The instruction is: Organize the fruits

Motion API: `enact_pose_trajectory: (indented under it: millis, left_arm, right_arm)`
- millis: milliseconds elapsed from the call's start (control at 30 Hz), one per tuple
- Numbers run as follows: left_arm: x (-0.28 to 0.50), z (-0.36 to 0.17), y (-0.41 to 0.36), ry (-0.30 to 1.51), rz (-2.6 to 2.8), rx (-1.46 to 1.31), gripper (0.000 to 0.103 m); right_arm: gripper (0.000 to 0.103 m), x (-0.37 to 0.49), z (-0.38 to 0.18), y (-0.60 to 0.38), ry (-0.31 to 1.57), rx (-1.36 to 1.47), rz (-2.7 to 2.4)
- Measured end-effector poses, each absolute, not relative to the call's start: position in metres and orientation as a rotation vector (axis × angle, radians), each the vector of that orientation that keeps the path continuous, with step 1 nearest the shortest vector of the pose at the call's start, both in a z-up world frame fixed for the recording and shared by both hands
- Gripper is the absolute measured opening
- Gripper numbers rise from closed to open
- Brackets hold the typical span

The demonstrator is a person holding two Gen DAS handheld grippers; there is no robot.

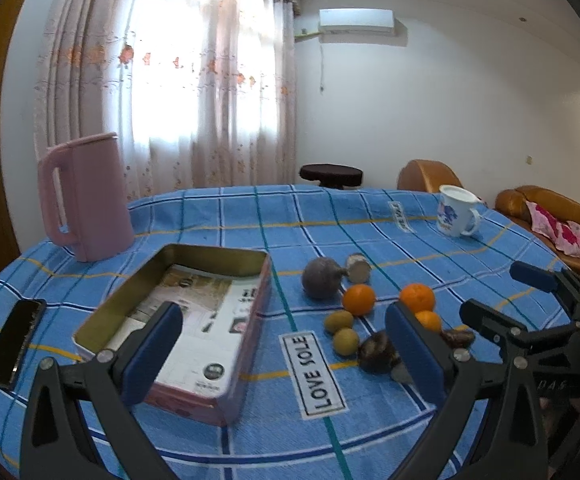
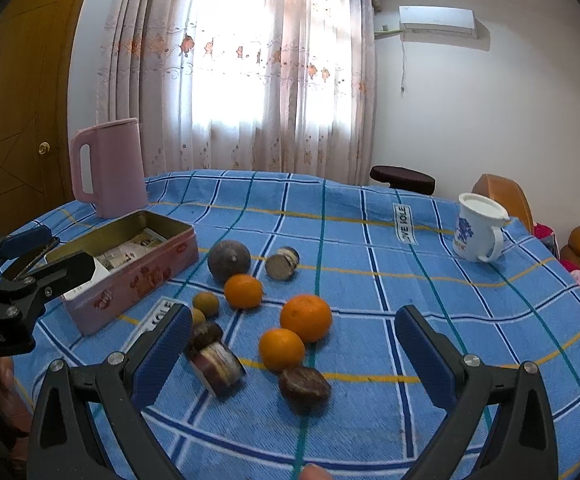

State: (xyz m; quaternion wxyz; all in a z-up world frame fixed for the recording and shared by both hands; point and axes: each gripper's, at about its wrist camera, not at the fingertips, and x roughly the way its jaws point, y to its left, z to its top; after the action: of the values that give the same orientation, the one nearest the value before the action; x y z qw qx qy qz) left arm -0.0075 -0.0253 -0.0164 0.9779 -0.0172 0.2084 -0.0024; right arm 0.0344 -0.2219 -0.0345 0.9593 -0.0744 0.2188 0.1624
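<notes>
While both the left gripper and right gripper hover wide open and empty, the fruits lie loose right of the tin. The nearest orange looks firm, light and prone to rolling; pinch across its middle.

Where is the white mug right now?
The white mug stands upright at the table's far right in both views, apart from the fruit, with the brown sofa behind it.

fruit-strewn table with tin
</notes>
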Motion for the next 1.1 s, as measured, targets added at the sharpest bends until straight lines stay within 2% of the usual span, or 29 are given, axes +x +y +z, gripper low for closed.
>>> enact_pose_trajectory:
  millis: [133,167,267,433,533,633,700,867,1033,1100]
  left_arm:
    - [-0.005,-0.032,-0.040,0.457,-0.049,-0.018,0.103]
    - [-0.004,-0.034,-0.044,0.463,-0.060,-0.013,0.103]
    - [-0.002,-0.040,-0.054,0.481,-0.083,0.002,0.103]
    - [-0.002,-0.044,-0.055,0.490,-0.089,0.000,0.103]
    - [0.000,-0.047,-0.054,0.500,-0.091,-0.005,0.103]
    - [0.002,-0.050,-0.056,0.516,-0.110,-0.010,0.103]
    - [0.004,-0.052,-0.059,0.527,-0.119,-0.003,0.103]
    - [0.008,-0.055,-0.072,0.560,-0.185,-0.001,0.102]
    - [0.018,-0.061,-0.091,0.632,-0.265,-0.012,0.084]
    - [0.021,-0.062,-0.097,0.653,-0.278,-0.013,0.084]
  right_arm:
    - [0.101,0.034,-0.051,-0.234,0.496,-0.143,0.324]
    - [0.099,0.034,-0.055,-0.236,0.508,-0.142,0.329]
    - [0.083,0.037,-0.062,-0.236,0.541,-0.138,0.356]
    - [0.081,0.044,-0.070,-0.233,0.593,-0.143,0.370]
    - [0.073,0.054,-0.074,-0.237,0.634,-0.119,0.358]
    - [0.061,0.066,-0.080,-0.238,0.687,-0.102,0.370]
    - [0.040,0.072,-0.087,-0.240,0.735,-0.068,0.396]
    - [0.040,0.060,-0.082,-0.252,0.680,-0.021,0.413]
    - [0.040,0.054,-0.077,-0.263,0.642,-0.013,0.393]
    - [0.040,0.054,-0.076,-0.269,0.632,0.000,0.386]
